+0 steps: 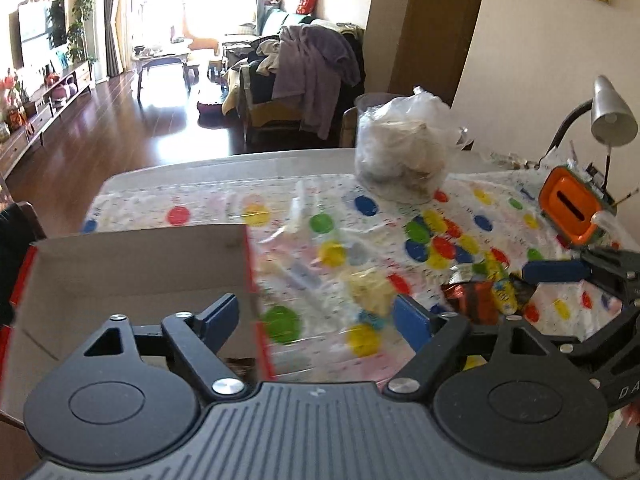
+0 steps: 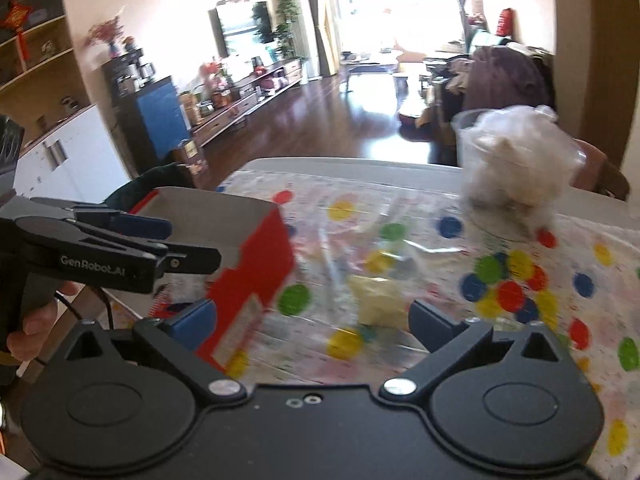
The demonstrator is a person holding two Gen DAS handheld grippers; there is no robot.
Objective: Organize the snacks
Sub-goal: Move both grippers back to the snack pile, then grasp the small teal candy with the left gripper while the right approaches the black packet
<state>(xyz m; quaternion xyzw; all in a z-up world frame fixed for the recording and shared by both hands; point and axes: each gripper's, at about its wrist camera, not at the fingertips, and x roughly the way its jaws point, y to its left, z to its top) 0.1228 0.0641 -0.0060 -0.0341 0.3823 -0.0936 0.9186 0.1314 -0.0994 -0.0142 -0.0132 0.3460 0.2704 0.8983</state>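
Observation:
An open cardboard box (image 1: 132,276) with red outer sides stands at the table's left; it also shows in the right wrist view (image 2: 256,264). A pale yellow snack packet (image 1: 370,286) lies on the dotted tablecloth; it shows too in the right wrist view (image 2: 378,298). Dark red and yellow snack packets (image 1: 486,292) lie further right. My left gripper (image 1: 316,320) is open and empty, over the box's right edge. My right gripper (image 2: 312,320) is open and empty, the yellow packet just ahead of it. The right gripper also shows in the left wrist view (image 1: 560,272).
A clear plastic tub (image 1: 404,152) stuffed with white bags stands at the table's far side. An orange box (image 1: 572,208) and a desk lamp (image 1: 612,112) stand at the right by the wall. The left gripper (image 2: 132,240) reaches over the box.

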